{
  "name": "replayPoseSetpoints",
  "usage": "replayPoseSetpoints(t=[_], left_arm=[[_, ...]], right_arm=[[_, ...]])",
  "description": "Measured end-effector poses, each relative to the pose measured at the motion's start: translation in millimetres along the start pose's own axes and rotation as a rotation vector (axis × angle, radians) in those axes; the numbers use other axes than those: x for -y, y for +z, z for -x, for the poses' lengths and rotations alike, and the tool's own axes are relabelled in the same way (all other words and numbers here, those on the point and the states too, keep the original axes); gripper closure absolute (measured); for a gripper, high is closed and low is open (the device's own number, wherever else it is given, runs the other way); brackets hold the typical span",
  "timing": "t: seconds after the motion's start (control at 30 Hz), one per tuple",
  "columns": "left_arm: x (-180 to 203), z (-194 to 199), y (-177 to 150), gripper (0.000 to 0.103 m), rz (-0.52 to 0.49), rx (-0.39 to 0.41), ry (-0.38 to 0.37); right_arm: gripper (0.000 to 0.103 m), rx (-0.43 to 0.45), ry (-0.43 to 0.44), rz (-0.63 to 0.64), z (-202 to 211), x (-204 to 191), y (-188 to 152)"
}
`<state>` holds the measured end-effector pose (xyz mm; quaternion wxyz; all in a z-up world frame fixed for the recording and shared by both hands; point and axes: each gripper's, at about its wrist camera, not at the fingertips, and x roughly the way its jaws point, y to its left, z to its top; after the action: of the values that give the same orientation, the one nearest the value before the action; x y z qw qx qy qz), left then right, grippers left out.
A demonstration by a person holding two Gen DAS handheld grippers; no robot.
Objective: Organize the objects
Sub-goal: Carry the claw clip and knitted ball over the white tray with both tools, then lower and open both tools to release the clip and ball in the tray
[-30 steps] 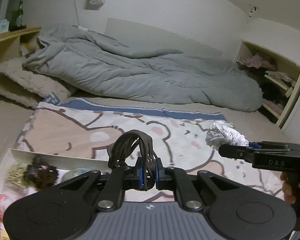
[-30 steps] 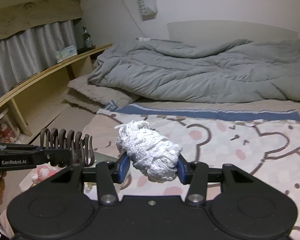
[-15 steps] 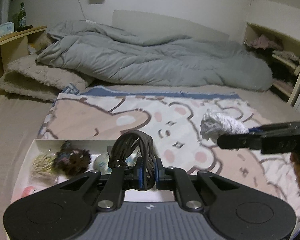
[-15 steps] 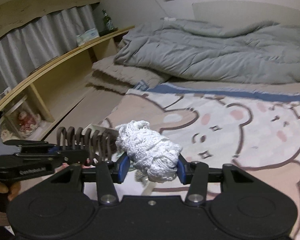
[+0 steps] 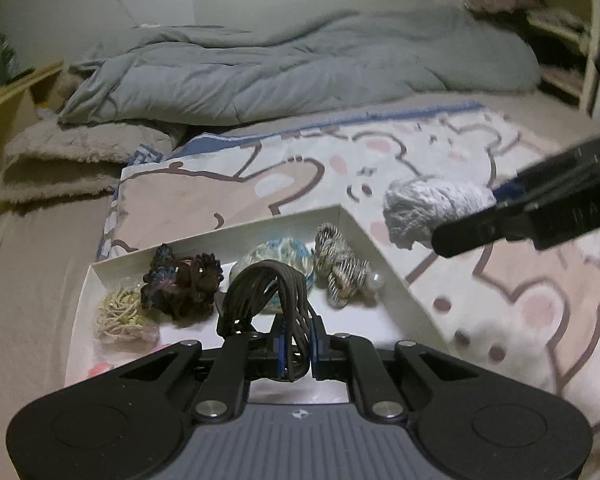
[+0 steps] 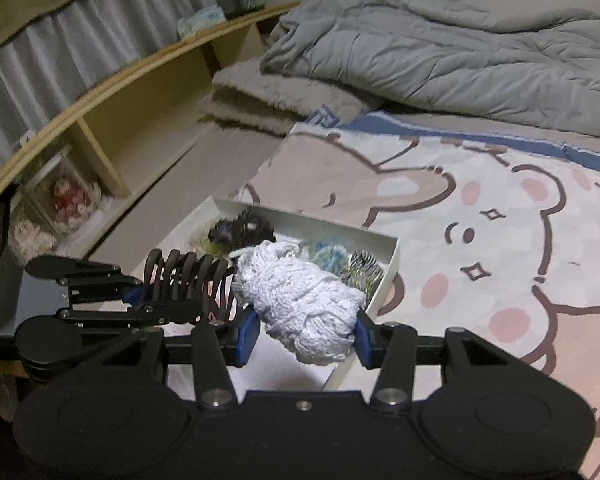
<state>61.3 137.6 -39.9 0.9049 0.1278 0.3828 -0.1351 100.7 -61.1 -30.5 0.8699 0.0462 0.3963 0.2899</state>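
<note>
My left gripper (image 5: 296, 354) is shut on a dark brown coiled hair tie (image 5: 266, 292) and holds it above a shallow white box (image 5: 384, 256). The box holds several yarn and hair-tie bundles: a dark one (image 5: 180, 284), a blue-white one (image 5: 278, 258), a striped one (image 5: 340, 268) and a pale yellow one (image 5: 118, 314). My right gripper (image 6: 304, 338) is shut on a white yarn bundle (image 6: 300, 308) over the box's right edge (image 6: 388, 276). The left gripper with its brown hair tie (image 6: 188, 280) shows at the left of the right wrist view.
The box lies on a bear-print blanket (image 6: 480, 216) on a bed. A grey duvet (image 5: 300, 76) is heaped at the back, with a beige folded blanket (image 5: 68, 152) to the left. A wooden shelf unit (image 6: 112, 104) runs along the left side.
Both grippers have moved left and down over the white box, each still holding its bundle. The box now fills the near view.
</note>
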Motion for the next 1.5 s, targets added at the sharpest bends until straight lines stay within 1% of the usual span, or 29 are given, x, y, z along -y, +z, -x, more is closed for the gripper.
replayPoseSetpoints(t=[0.13,0.2,0.37,0.47,0.5,0.53,0.57,0.6,0.63,0.67,0.73,0.83,0.93,1.07,1.2,1.27,1.4,1.43,1.5], left_arm=[[6.6,-6.7,-6.2,0.092,-0.154,-0.012,0.065],[8.0,-11.0,-9.5,0.092,-0.206,-0.028,0.076],[10.3,-19.8,-19.7,0.092,-0.298,-0.081,0.055],[10.7,-22.2,-25.9,0.091,-0.310,-0.113,0.011],[10.9,-23.0,-28.0,0.087,-0.308,-0.124,-0.003],[9.9,-23.2,-29.5,0.086,-0.298,-0.131,-0.020],[8.3,-22.6,-30.5,0.075,-0.277,-0.137,-0.035],[5.2,-21.9,-30.6,0.060,-0.245,-0.151,-0.057],[1.7,-20.3,-30.6,0.051,-0.206,-0.161,-0.085],[-2.0,-18.8,-30.8,0.041,-0.169,-0.165,-0.103],[-7.5,-14.5,-30.8,0.041,-0.118,-0.163,-0.119],[-14.8,-9.0,-30.3,0.041,-0.056,-0.162,-0.107],[-22.5,-4.5,-29.1,0.041,0.010,-0.170,-0.109],[-31.5,3.9,-28.1,0.041,0.072,-0.176,-0.092],[-41.6,14.8,-26.5,0.041,0.140,-0.148,-0.089],[-46.7,19.9,-25.4,0.041,0.176,-0.129,-0.090],[-55.7,28.9,-23.3,0.041,0.239,-0.085,-0.071],[-57.8,29.7,-22.9,0.042,0.254,-0.077,-0.069],[-60.0,29.6,-22.9,0.043,0.274,-0.072,-0.070]], right_arm=[[0.054,-0.035,-0.004,0.014,-15.2,-5.1,-2.5],[0.054,-0.049,-0.006,0.023,-21.7,-8.0,-3.9],[0.054,-0.085,-0.004,0.046,-39.0,-17.0,-8.8],[0.054,-0.102,0.000,0.060,-46.6,-23.6,-10.6],[0.054,-0.106,0.002,0.065,-48.5,-25.4,-11.3],[0.054,-0.110,0.002,0.069,-50.9,-27.2,-11.7],[0.054,-0.112,0.000,0.074,-52.6,-29.2,-12.6],[0.053,-0.114,-0.003,0.080,-54.0,-30.9,-13.3],[0.050,-0.114,-0.010,0.085,-55.5,-32.2,-14.4],[0.048,-0.115,-0.016,0.086,-56.7,-32.9,-15.3],[0.047,-0.142,-0.024,0.089,-60.3,-33.5,-16.9],[0.047,-0.161,-0.032,0.093,-61.2,-33.3,-20.1],[0.046,-0.163,-0.021,0.084,-57.4,-31.7,-20.8],[0.046,-0.153,-0.005,0.082,-49.9,-31.5,-19.2],[0.048,-0.140,-0.008,0.081,-43.5,-31.5,-17.8],[0.057,-0.125,-0.026,0.080,-41.8,-29.9,-17.0],[0.063,-0.098,-0.065,0.045,-41.8,-21.6,-14.4],[0.066,-0.093,-0.079,0.034,-42.9,-19.2,-14.1],[0.069,-0.095,-0.096,0.023,-45.5,-16.0,-14.2]])
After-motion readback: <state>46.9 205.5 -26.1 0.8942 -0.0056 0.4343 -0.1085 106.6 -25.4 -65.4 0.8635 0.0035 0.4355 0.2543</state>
